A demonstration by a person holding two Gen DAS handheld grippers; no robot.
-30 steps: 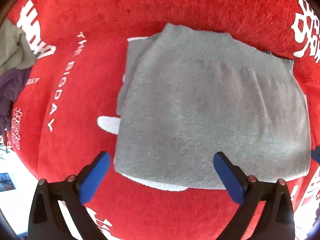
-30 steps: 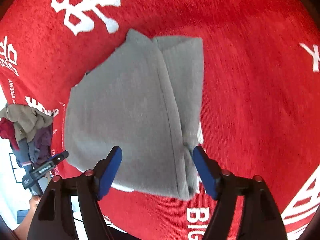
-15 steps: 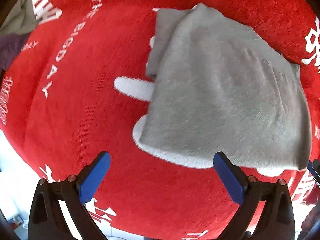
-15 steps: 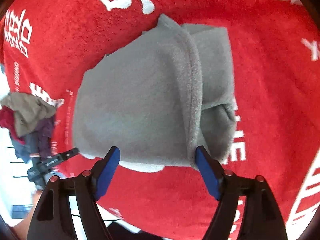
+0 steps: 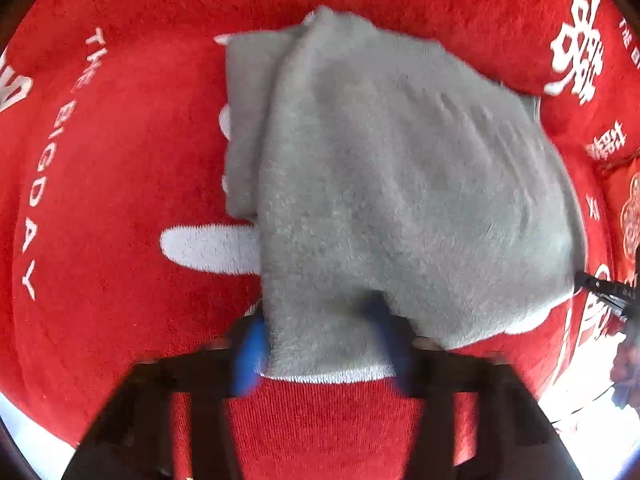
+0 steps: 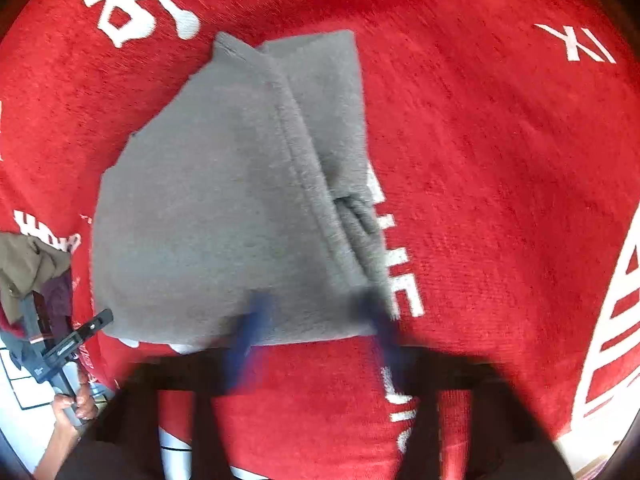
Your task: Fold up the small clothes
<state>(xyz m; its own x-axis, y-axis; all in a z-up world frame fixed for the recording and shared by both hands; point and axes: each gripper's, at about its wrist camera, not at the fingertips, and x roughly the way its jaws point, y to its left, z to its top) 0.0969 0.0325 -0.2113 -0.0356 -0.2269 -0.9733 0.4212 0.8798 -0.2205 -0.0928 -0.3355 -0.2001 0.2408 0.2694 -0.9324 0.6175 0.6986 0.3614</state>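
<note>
A folded grey knit garment [image 5: 400, 184] lies on the red cloth. In the left wrist view my left gripper [image 5: 320, 344] is at its near left corner, with its blurred blue fingers [image 5: 248, 356] half closed on either side of the near edge. In the right wrist view the garment [image 6: 224, 200] shows its folded seam on the right, and my right gripper [image 6: 316, 332] has its blurred blue fingers [image 6: 248, 332] half closed at the near right corner. Motion blur hides whether either one pinches the cloth.
The red cloth [image 5: 100, 240] with white lettering covers the table. A pile of other clothes [image 6: 32, 268] lies at the far left in the right wrist view, behind the left gripper and the hand holding it [image 6: 68, 352]. The table edge runs along the bottom.
Both grippers have moved in to the garment's near edge and their fingers have narrowed from wide open. The garment's near corners now sit between the fingers.
</note>
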